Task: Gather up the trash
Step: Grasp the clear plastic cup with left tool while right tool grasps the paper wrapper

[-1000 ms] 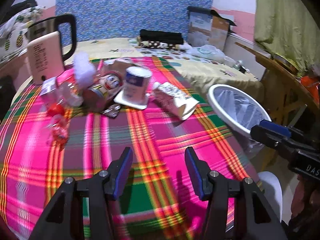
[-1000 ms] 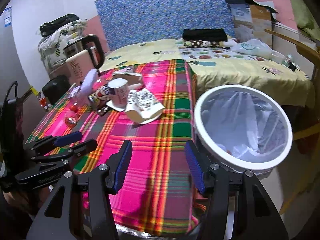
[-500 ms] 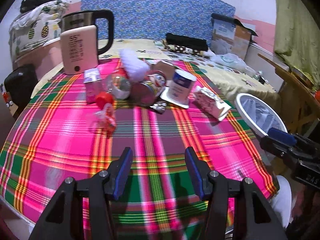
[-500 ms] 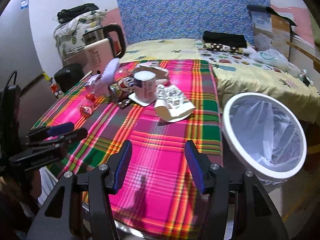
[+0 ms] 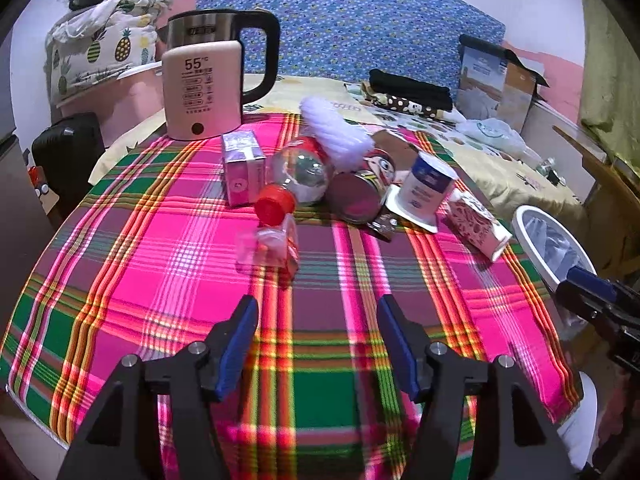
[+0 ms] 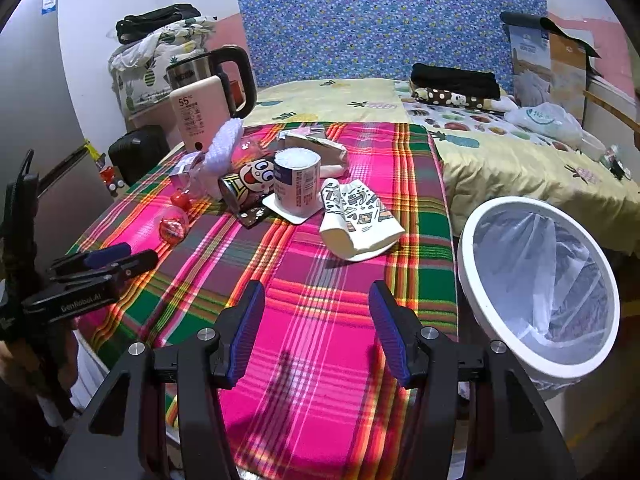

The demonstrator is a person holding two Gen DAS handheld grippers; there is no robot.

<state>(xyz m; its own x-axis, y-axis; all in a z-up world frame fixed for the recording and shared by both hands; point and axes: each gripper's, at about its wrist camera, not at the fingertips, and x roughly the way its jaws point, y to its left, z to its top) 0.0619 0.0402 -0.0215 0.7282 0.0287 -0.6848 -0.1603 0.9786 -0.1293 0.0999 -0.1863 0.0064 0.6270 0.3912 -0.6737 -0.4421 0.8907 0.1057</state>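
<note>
Trash lies in a cluster on the plaid tablecloth (image 5: 160,264): a clear bottle with a red cap (image 5: 276,204), a pink carton (image 5: 242,168), a cartoon can (image 5: 360,188) on its side, a white cup (image 5: 426,188) upside down, and a crushed patterned carton (image 6: 356,216). My left gripper (image 5: 316,332) hovers over the cloth short of the bottle; its jaws are opening with nothing between them. My right gripper (image 6: 316,320) is open and empty, near the table's front edge. A white bin (image 6: 536,280) lined with a clear bag stands right of the table.
A pink electric kettle (image 5: 208,84) stands at the table's far left corner. A white fluffy item (image 5: 332,132) rests on the pile. Behind the table is a bed (image 6: 500,156) with clothes and bags. A wooden chair (image 5: 608,184) is at the right.
The left wrist view has swung left, from the bin side toward the bottle and kettle, and its jaws stand wider. The right wrist view shifted slightly; its jaws are unchanged.
</note>
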